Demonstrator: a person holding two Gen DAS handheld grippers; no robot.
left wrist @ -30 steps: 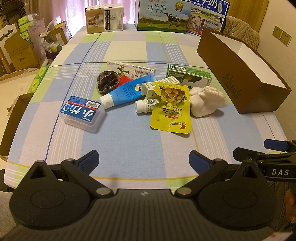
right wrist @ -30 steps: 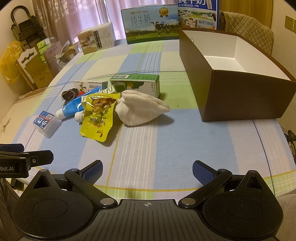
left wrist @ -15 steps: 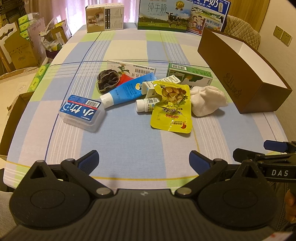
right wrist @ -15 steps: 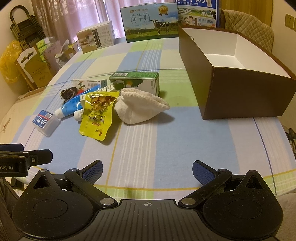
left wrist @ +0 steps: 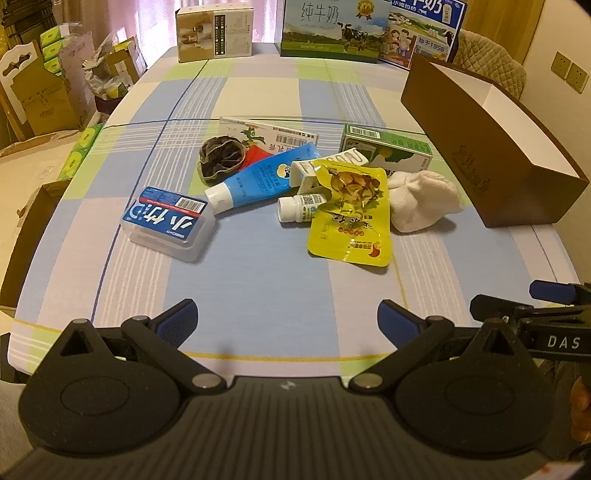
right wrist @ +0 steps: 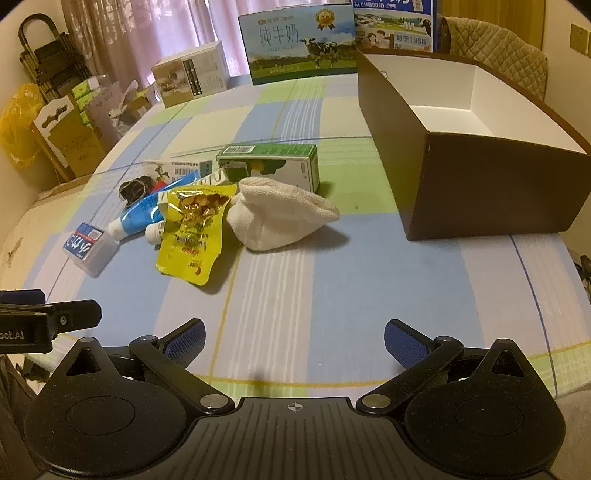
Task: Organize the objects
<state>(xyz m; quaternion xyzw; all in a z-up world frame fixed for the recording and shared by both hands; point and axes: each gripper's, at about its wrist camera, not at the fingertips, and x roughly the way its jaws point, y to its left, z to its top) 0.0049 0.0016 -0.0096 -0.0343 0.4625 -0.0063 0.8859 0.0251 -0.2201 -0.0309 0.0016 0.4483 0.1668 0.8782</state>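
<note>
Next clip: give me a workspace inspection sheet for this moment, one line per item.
Surface: checked tablecloth, flat.
Job's things: yellow snack pouch, blue tube, white cloth, green carton, small white bottle, blue-label plastic case in one loose heap; brown box empty.
Clutter: milk cartons at far edge.
Grippers: left gripper and right gripper open, holding nothing.
Cables: nothing seen.
Surroundings: cardboard boxes on floor.

Milk carton (left wrist: 330,27) at the bench's far end reads "纯牛奶"; blue carton (left wrist: 421,31) beside it shows "1955". Clear case (left wrist: 168,221) is labelled "小竹". Right tongs (left wrist: 554,332) bear "DAS".
</note>
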